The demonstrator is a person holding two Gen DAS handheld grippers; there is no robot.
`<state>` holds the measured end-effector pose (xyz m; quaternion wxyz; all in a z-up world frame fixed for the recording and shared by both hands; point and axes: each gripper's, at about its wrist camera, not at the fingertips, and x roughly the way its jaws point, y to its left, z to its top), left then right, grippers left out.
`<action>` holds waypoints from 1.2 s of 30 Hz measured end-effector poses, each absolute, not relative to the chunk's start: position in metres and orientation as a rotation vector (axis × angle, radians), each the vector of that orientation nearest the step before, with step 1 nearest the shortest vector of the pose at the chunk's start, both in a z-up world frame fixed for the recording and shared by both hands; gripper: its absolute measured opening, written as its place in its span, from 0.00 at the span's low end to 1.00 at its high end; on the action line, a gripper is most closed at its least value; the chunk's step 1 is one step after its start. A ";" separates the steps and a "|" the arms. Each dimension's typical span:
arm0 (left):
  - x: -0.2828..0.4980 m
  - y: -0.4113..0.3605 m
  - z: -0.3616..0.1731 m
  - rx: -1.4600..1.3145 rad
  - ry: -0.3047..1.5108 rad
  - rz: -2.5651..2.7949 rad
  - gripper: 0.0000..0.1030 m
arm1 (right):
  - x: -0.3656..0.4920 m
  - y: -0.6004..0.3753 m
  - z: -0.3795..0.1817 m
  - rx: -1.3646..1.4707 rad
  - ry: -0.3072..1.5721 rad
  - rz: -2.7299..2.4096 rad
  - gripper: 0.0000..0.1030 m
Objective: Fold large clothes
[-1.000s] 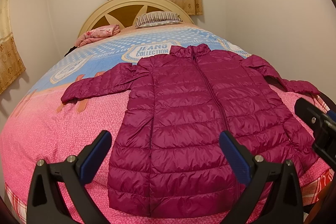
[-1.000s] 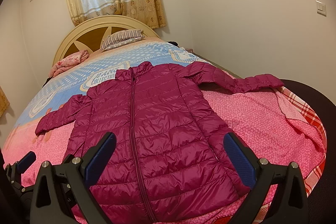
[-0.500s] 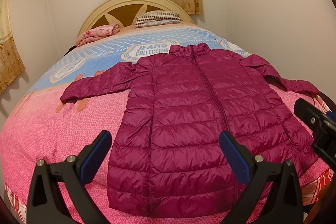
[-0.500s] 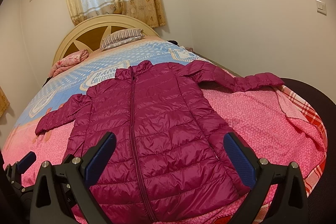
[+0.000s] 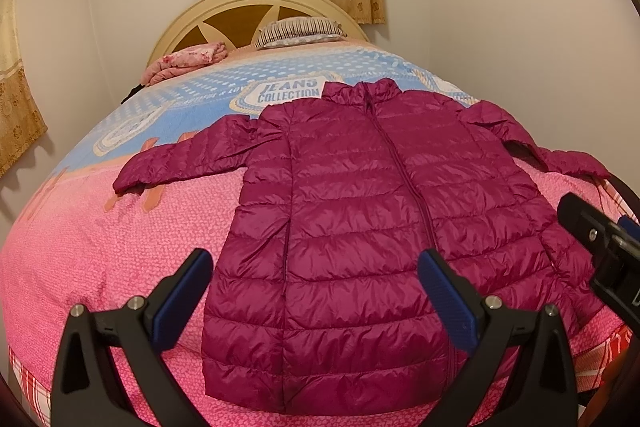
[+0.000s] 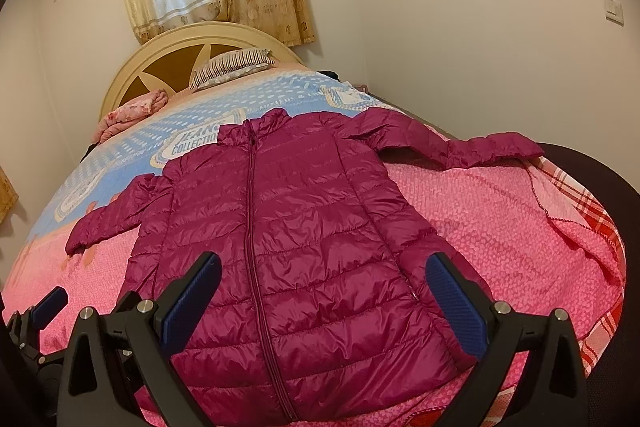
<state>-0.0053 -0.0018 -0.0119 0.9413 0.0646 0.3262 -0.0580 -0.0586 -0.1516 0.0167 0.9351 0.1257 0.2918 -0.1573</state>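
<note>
1. Blue-padded and spread wide, my left gripper and right gripper hover empty over the near hem of the magenta puffer jacket.
2. Jacket lies flat on the pink bedspread, zip running near to far, collar far.
3. Left sleeve sits nearer my left gripper.
4. Only the right wrist view shows the whole right sleeve.
</note>
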 end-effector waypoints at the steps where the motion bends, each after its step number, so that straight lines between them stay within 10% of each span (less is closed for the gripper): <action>1: -0.003 -0.002 -0.012 0.131 0.668 -0.118 1.00 | -0.058 -0.152 0.016 0.259 0.600 -0.321 0.99; 17: 0.077 0.020 -0.039 0.072 0.717 -0.165 1.00 | -0.039 -0.297 0.002 0.506 0.622 -0.442 0.99; 36: 0.222 0.063 -0.082 -0.042 0.680 0.026 0.99 | 0.040 -0.571 -0.080 1.201 0.517 -0.674 0.73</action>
